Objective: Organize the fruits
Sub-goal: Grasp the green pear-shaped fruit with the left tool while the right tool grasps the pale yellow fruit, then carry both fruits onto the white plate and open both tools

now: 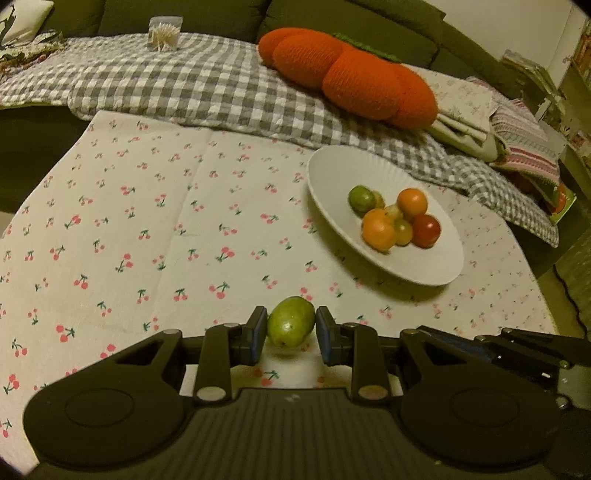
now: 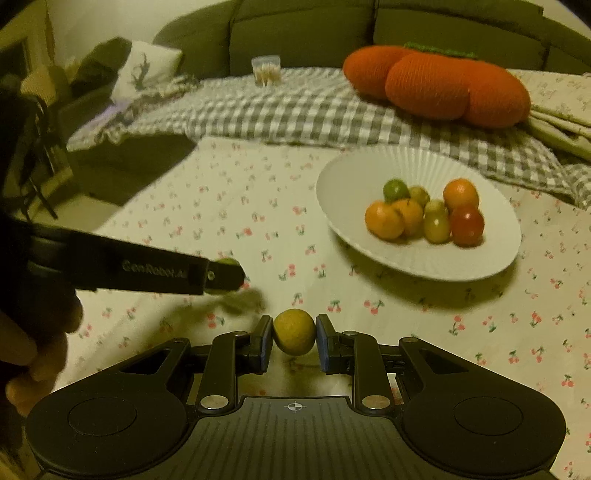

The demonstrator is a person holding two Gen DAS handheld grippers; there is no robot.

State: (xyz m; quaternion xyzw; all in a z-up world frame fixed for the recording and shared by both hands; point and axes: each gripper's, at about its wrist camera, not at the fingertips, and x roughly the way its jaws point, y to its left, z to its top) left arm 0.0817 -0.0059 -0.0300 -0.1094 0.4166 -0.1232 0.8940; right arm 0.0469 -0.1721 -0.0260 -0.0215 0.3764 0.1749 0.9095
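My left gripper (image 1: 291, 334) is shut on a green oval fruit (image 1: 291, 326), held just above the cherry-print tablecloth (image 1: 147, 229). In the right wrist view my right gripper (image 2: 294, 341) is shut on a round yellow-brown fruit (image 2: 294, 331) over the same cloth. The left gripper (image 2: 225, 275) also shows there from the side at the left, with a bit of its green fruit (image 2: 228, 261) peeking out. A white fluted bowl (image 1: 332, 177) (image 2: 406, 166) sits ahead and to the right, holding several orange, green and red fruits (image 1: 391, 218) (image 2: 424, 214).
A grey checked blanket (image 1: 207, 81) and an orange pumpkin-shaped cushion (image 1: 351, 74) lie behind the table on a dark sofa (image 2: 303, 33). A clear cup of sticks (image 1: 165, 33) stands on the blanket. A person's hand (image 2: 33, 347) is at the left edge.
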